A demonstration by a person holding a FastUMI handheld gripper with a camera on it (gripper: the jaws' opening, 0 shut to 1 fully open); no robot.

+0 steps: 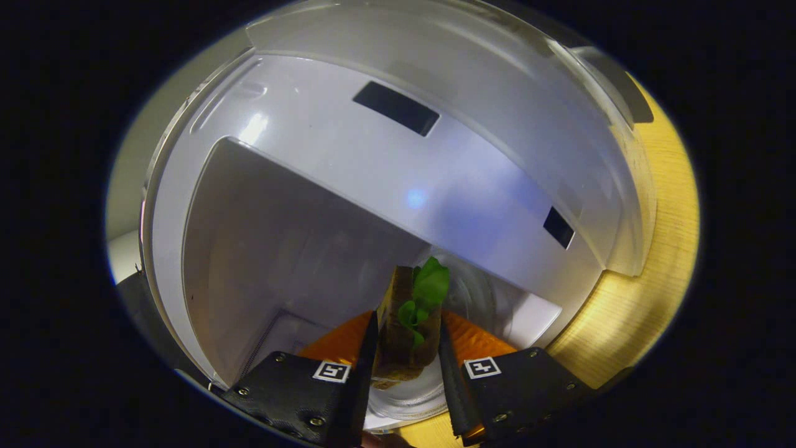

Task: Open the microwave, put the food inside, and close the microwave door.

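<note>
1. Gripper view: the gripper [407,348] sits at the lower middle of the frame, its fingers [364,354] clenched on the food [407,330], a brown slab of bread with green leaves on one face, pressed from both sides.
2. The food stands on edge between the fingers, its long axis running straight ahead from the gripper towards the frame's centre, leaf tip foremost.
3. The microwave [348,143] takes up the middle and upper frame, its door already open; the pale cavity opens at centre left, and the glass turntable [410,398] lies directly below the food.
4. The wooden bench [647,298] shows at the right.
5. Judgement: the food is at the cavity mouth, over the turntable; lowering along that axis and letting go looks next, with the door yet to be closed.
</note>
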